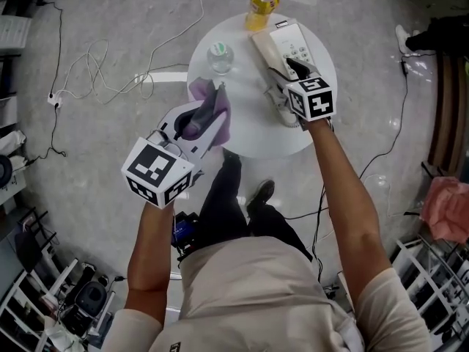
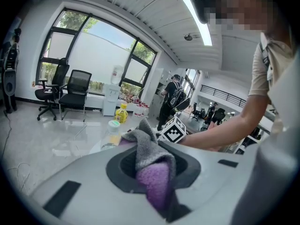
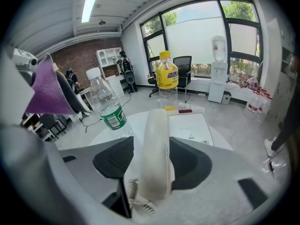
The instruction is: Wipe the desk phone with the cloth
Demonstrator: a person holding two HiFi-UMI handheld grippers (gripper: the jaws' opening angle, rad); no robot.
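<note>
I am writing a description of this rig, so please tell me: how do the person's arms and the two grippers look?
The left gripper and the right gripper have light grey moulded bodies with dark parts at the jaws. Each carries a white cube with black square markers on its faces. The arms are bare below short beige sleeves of a T-shirt.

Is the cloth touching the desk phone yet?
Apart. The head view shows bare white table between the purple cloth, clamped in the left tongs, and the desk phone.
</note>
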